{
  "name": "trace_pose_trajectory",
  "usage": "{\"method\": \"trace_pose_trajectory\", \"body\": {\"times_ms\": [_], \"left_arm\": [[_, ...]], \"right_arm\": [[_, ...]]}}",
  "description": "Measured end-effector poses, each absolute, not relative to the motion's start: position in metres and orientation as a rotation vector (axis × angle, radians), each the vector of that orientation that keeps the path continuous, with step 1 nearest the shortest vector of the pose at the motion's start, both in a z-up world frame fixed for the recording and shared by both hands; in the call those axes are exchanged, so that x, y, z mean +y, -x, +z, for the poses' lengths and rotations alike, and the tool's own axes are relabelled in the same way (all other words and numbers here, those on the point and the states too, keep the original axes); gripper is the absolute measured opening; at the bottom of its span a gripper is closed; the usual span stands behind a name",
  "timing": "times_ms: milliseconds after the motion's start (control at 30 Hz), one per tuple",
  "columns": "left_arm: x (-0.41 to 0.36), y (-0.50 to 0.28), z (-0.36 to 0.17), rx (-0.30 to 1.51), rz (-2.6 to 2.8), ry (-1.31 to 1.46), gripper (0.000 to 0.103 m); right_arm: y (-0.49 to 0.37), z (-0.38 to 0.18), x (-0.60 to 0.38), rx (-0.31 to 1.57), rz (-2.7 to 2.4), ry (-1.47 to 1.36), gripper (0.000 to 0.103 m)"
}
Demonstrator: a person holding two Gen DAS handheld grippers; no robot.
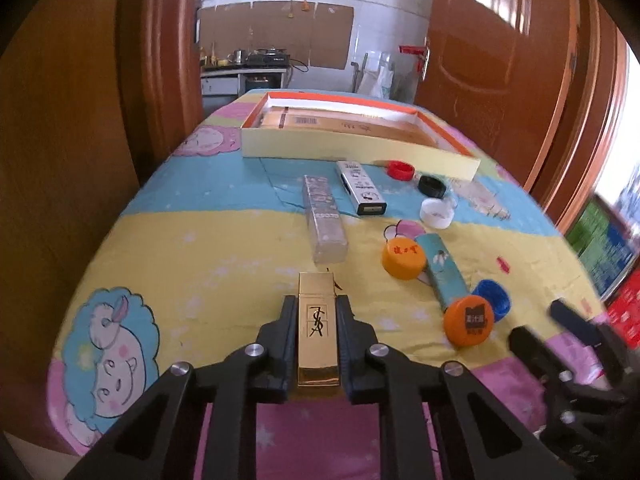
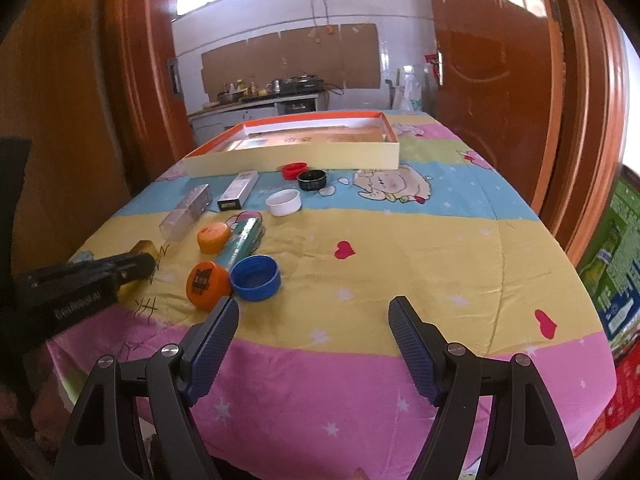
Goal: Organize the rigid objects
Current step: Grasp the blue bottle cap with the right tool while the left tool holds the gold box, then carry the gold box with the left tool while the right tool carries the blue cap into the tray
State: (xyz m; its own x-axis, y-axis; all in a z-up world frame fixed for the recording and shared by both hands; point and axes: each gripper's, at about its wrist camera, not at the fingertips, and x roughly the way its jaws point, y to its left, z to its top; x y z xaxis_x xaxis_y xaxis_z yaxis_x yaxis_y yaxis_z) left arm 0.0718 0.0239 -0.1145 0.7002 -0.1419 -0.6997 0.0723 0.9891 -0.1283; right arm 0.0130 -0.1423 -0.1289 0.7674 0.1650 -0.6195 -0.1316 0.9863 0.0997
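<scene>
My left gripper point(image 1: 317, 308) is shut on a gold YSL box point(image 1: 317, 328), held low over the cartoon-print cloth near its front edge. It also shows at the left of the right wrist view point(image 2: 136, 265), with the gold box point(image 2: 143, 249) poking out. My right gripper point(image 2: 312, 312) is open and empty over the pink stripe. A clear long box point(image 1: 325, 219), a white-and-black box point(image 1: 361, 193), a teal tube point(image 1: 442, 270), orange caps point(image 1: 403, 260) point(image 1: 469, 320) and a blue cap point(image 1: 493, 299) lie ahead.
A shallow orange-rimmed cardboard tray point(image 1: 352, 146) lies at the table's far end. Red point(image 1: 401, 169), black point(image 1: 432, 187) and white point(image 1: 437, 213) caps sit before it. Wooden doors flank the table; a green carton point(image 2: 614, 276) stands right.
</scene>
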Motion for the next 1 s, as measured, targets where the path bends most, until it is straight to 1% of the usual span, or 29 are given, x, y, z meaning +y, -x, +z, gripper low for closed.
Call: {"method": "trace_pose_trajectory", "body": {"times_ms": [67, 133, 167, 233, 267, 667, 700, 733, 1000], "left_arm": [[0.03, -0.071, -0.115, 0.783, -0.127, 0.117, 0.018], [0.03, -0.071, -0.114, 0.778, -0.11, 0.101, 0.018], [0.03, -0.071, -0.114, 0.777, -0.109, 0.096, 0.018], [0.029, -0.071, -0.114, 0.774, -0.106, 0.083, 0.018], [0.029, -0.071, -0.114, 0.773, -0.106, 0.076, 0.018], [0.031, -0.07, -0.115, 0.769, -0.119, 0.078, 0.018], [0.031, -0.07, -0.115, 0.769, -0.119, 0.079, 0.018], [0.032, -0.071, -0.115, 0.769, -0.124, 0.085, 0.018], [0.033, -0.07, -0.113, 0.761, -0.146, 0.092, 0.018]], "right_arm": [[-0.017, -0.132, -0.138, 0.688, 0.167, -0.032, 0.078], [-0.023, -0.135, -0.133, 0.696, 0.156, -0.005, 0.064], [-0.026, -0.135, -0.128, 0.687, 0.144, 0.032, 0.06], [-0.031, -0.134, -0.125, 0.685, 0.163, 0.047, 0.045], [-0.034, -0.134, -0.124, 0.69, 0.179, 0.044, 0.044], [-0.057, -0.134, -0.106, 0.7, 0.256, 0.099, 0.044], [-0.057, -0.134, -0.105, 0.703, 0.26, 0.101, 0.043], [-0.059, -0.134, -0.104, 0.703, 0.266, 0.101, 0.029], [-0.056, -0.131, -0.107, 0.696, 0.267, 0.069, 0.03]]}}
